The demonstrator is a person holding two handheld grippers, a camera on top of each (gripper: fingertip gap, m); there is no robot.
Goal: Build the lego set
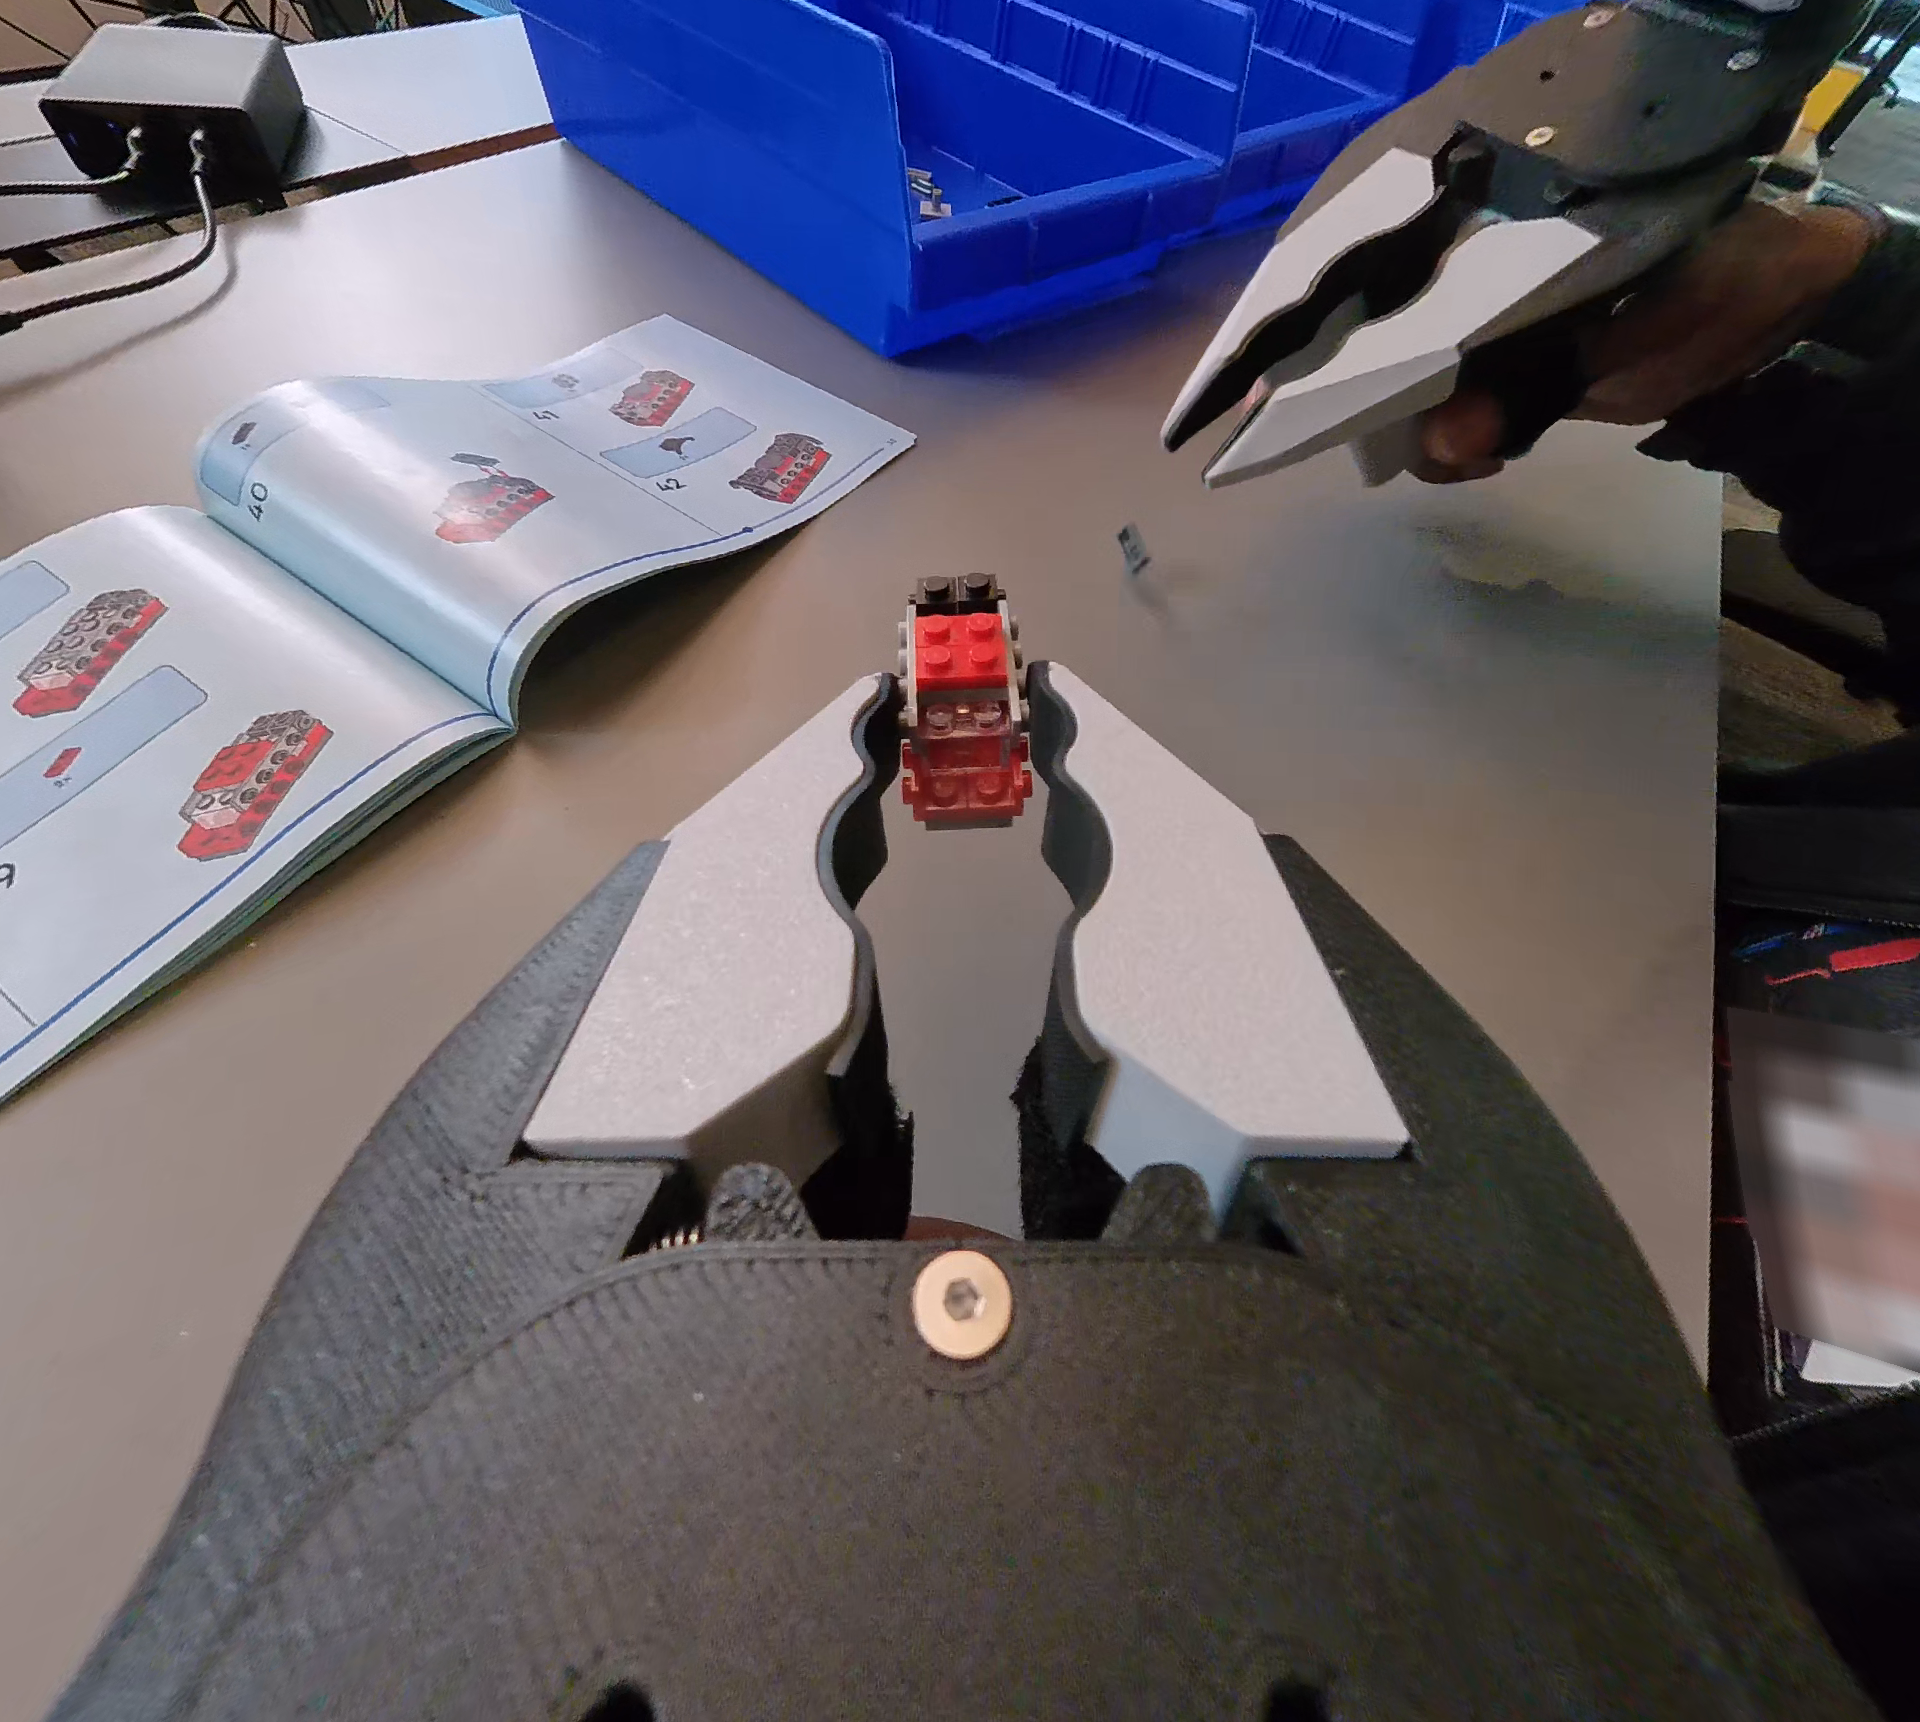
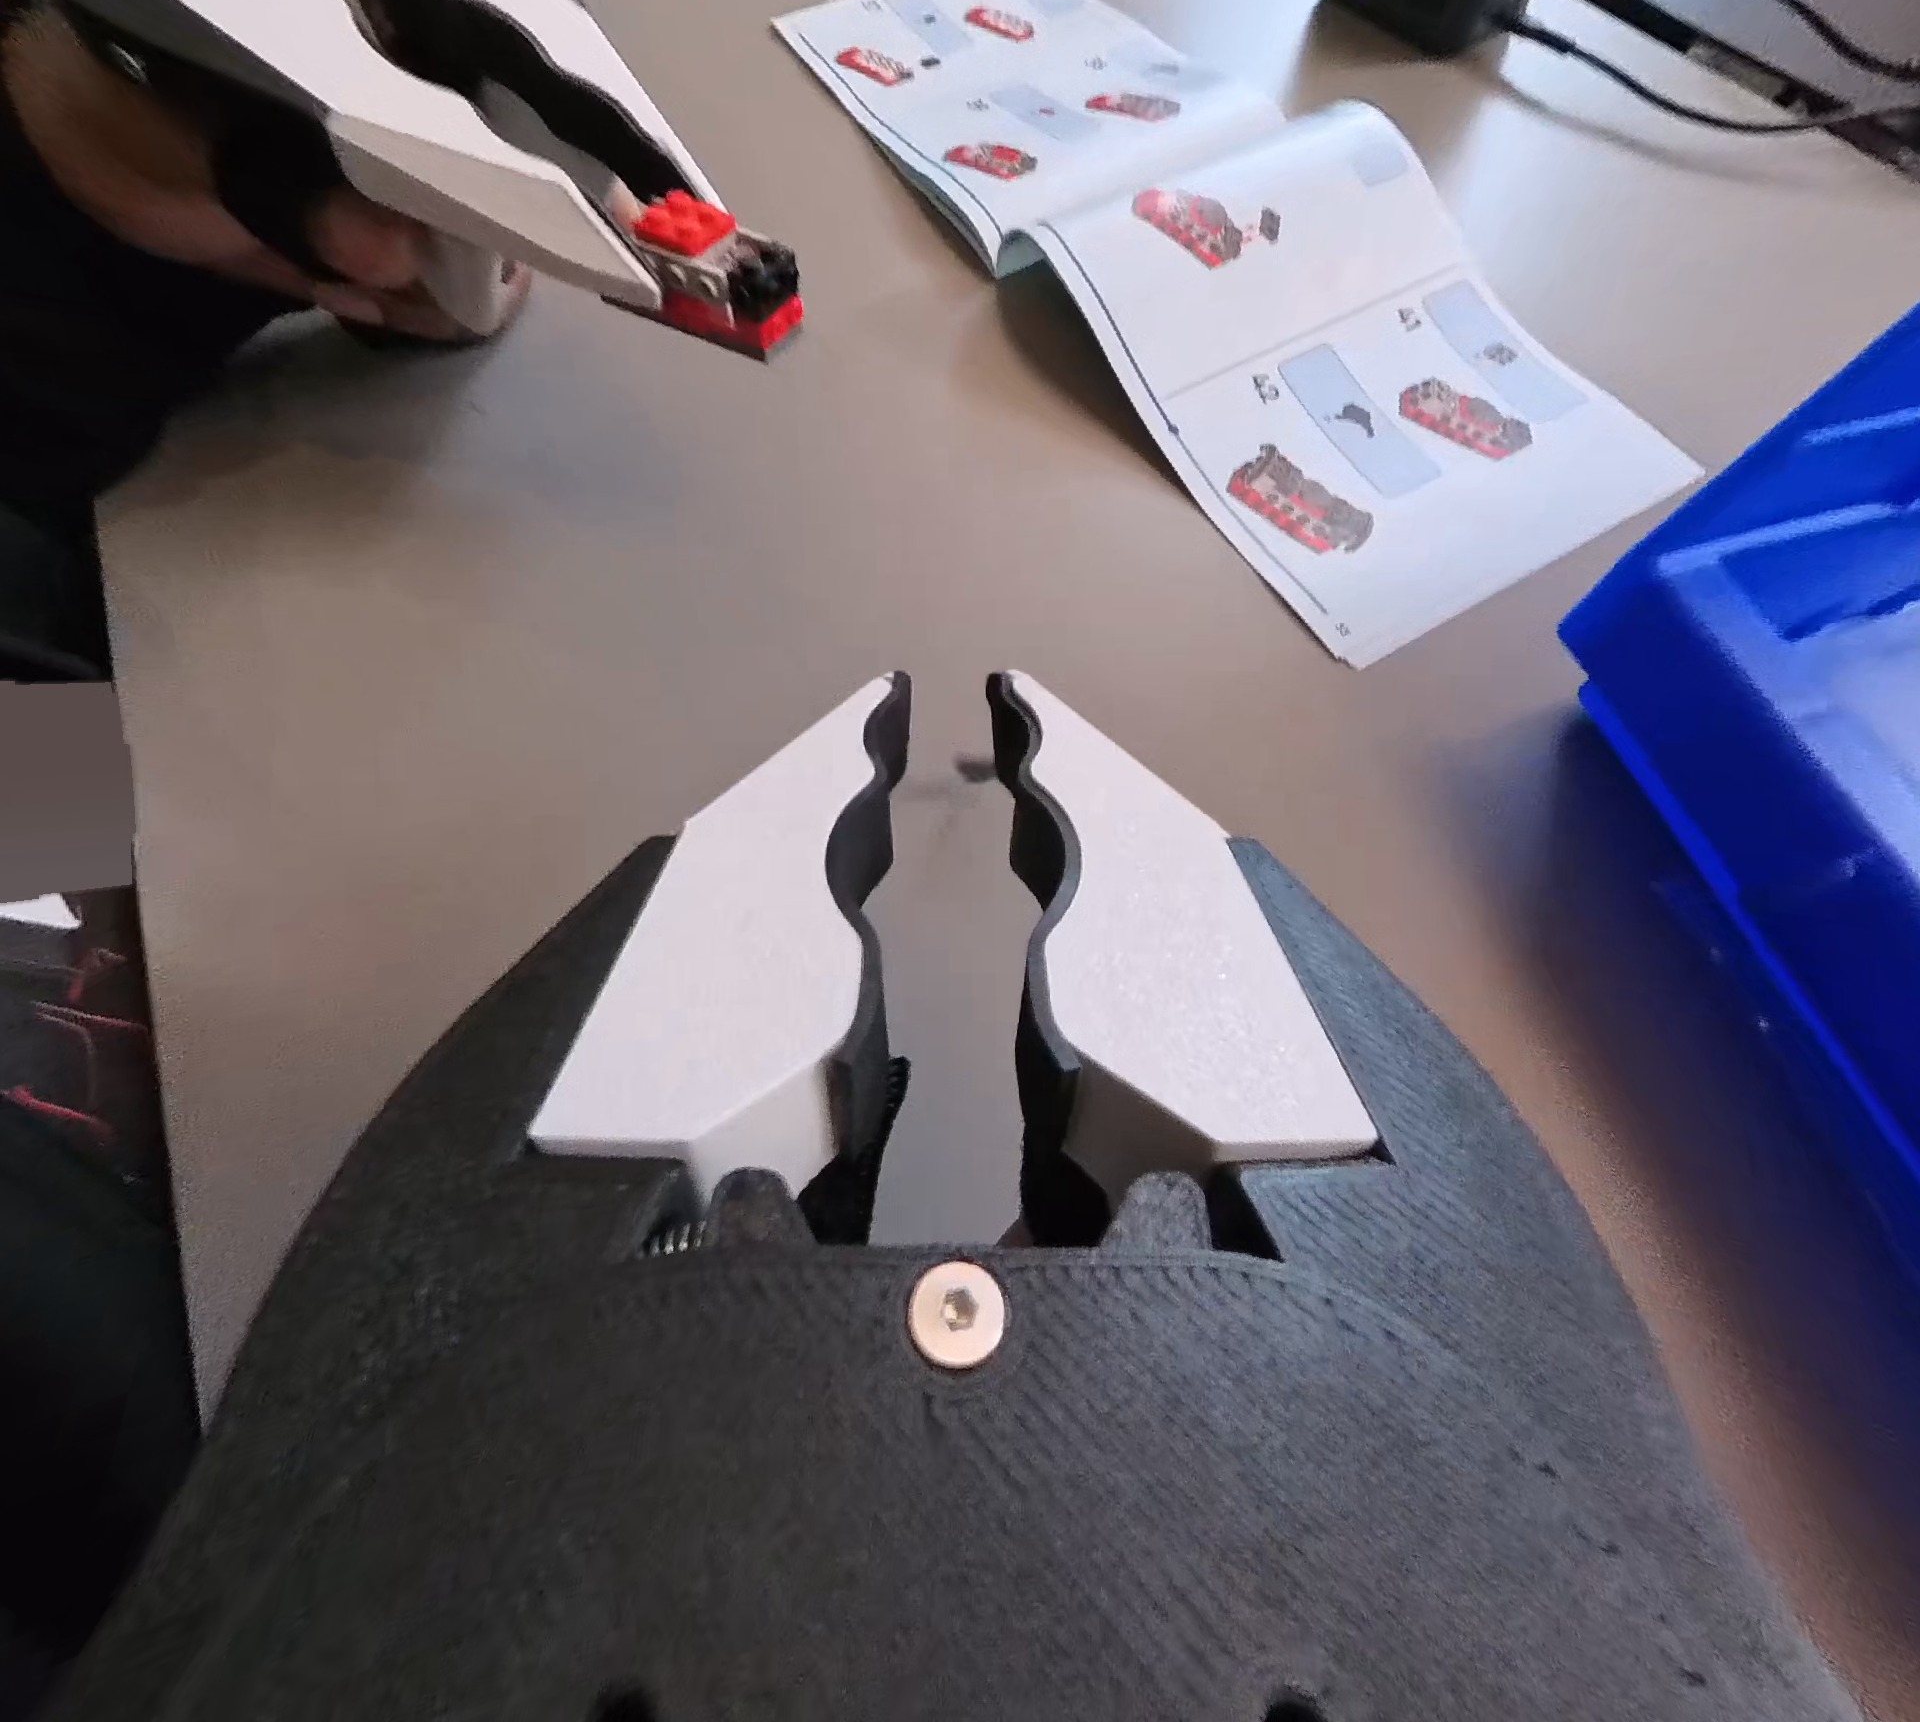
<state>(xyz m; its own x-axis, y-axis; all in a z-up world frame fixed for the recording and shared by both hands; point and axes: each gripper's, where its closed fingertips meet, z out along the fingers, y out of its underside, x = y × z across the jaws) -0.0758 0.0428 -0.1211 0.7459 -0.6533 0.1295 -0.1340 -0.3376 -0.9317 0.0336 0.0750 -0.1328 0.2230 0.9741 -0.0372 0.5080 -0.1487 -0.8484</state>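
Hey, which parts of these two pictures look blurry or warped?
Left wrist view: lego model sharp, small dark piece on the table smeared, blue bins bowed by the wide lens. Right wrist view: left gripper and blue bin soft at the edges, instruction booklet clearer.

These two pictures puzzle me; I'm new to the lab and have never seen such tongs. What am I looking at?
No robot here: a person holds a two-finger gripper in each hand, each with a camera looking along its fingers. One picture is from the left gripper, shut on a small red, grey and black lego model. The other is from the right gripper, open and empty above the table; a tiny dark piece lies on the table below it. Each gripper also shows in the other's picture. Also on the table are an open booklet, blue bins and a black box with cables.
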